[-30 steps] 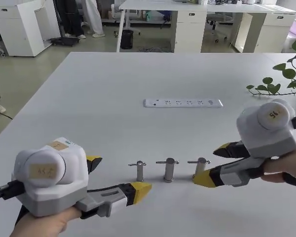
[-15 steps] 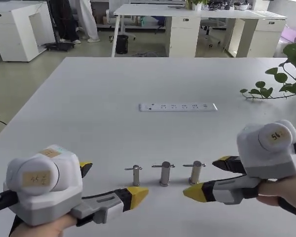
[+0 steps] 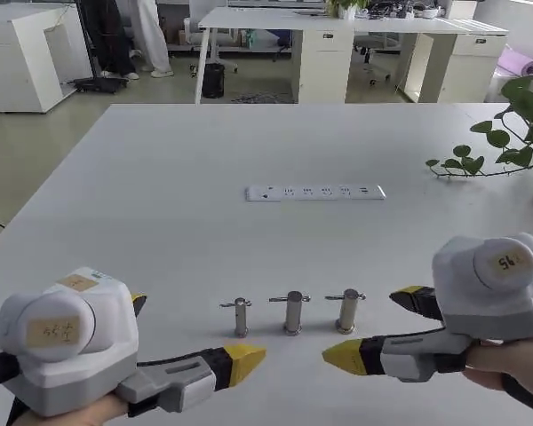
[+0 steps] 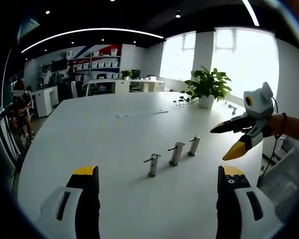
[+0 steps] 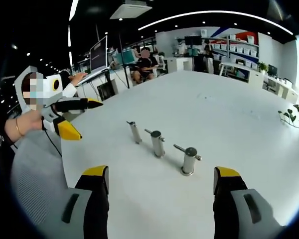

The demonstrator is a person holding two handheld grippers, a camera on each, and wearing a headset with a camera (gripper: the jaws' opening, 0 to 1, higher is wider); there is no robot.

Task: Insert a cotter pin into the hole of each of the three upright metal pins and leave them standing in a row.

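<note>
Pins are standing upright in a row on the white table [image 3: 160, 177], between my two grippers; the left pin [image 3: 241, 317], the middle pin [image 3: 292, 313] and the right pin [image 3: 347, 311] are sitting apart from one another, and each is carrying a cotter pin [image 3: 292, 299] crosswise through its head; the left pin is looking the slimmest and the middle pin the thickest. I am holding the left gripper [image 3: 191, 330] low at the near left of the row, its yellow-tipped jaws spread wide and gripping nothing; its nearer tip is pointing toward the left pin from close by without touching it. I am holding the right gripper [image 3: 373, 324] at the near right, its jaws likewise spread wide and empty; the right pin is standing just ahead of its tips, touching neither. In the left gripper view the row is running away ahead of my jaws, with the right gripper hanging beyond its far end; in the right gripper view the right pin is standing nearest, and the left gripper is showing at the far end of the row. Farther back on the table a white power strip [image 3: 315, 192] is lying flat, well apart from the pins; a leafy plant [image 3: 506, 133] is trailing over the table's right edge
</note>
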